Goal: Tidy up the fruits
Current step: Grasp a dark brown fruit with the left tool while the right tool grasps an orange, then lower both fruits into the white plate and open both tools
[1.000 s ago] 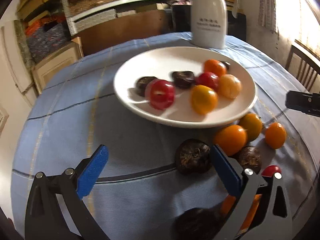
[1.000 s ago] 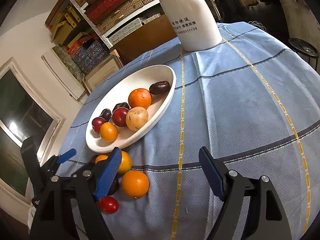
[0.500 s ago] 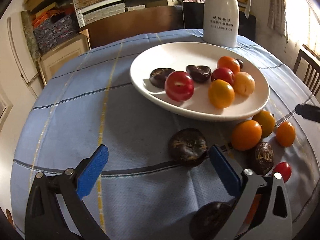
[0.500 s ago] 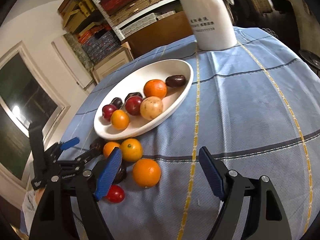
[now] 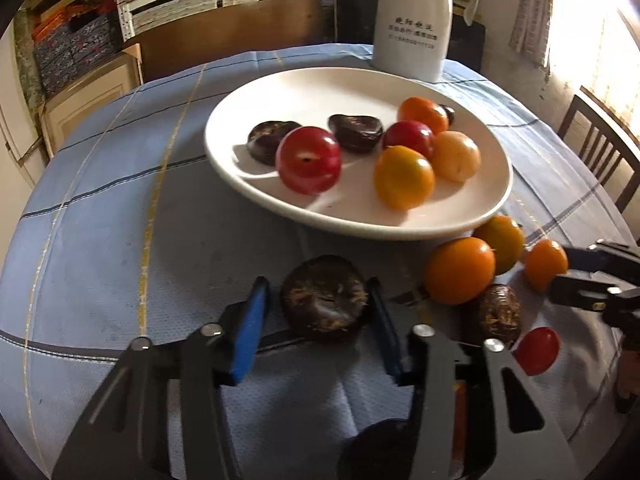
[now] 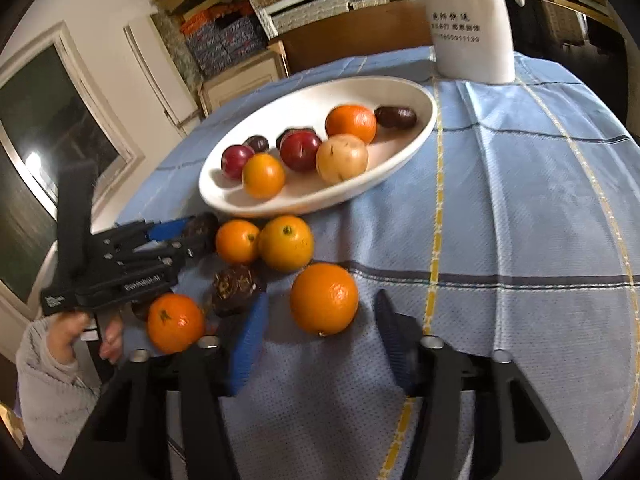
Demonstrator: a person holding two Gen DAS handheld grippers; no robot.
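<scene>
Since a second ago: my left gripper (image 5: pixel 318 312) had dropped and moved in around the dark brown wrinkled round fruit (image 5: pixel 324 304), and its blue pads had narrowed from wide apart; my right gripper (image 6: pixel 320 334) had come up to the large orange (image 6: pixel 324 298).
Left tongs: jaws sat either side of the dark fruit, right pad touching, a sliver of gap at the left pad, so not yet clamped.
Right tongs: apart, the large orange between the pads and touching neither.
Dark fruit: on the blue checked tablecloth (image 5: pixel 100 240), just beside the near rim of the white oval plate (image 5: pixel 360 80).
Plate: near the table's far edge, carrying a red plum (image 5: pixel 309 160), a yellow-orange citrus (image 5: pixel 404 177), a pale yellow round fruit (image 5: pixel 456 156), a second red plum (image 5: pixel 408 139), an orange mandarin (image 5: pixel 423 114) and two dark wrinkled fruits (image 5: pixel 354 132).
Loose fruit: two oranges (image 6: pixel 285 243) touching each other just below the plate's rim, another dark wrinkled fruit (image 6: pixel 234 290) beside them, a mandarin (image 6: pixel 176 322) nearer me, a small red fruit (image 5: pixel 536 350).
Far edge: white plastic jug (image 5: pixel 412 20) upright behind the plate.
</scene>
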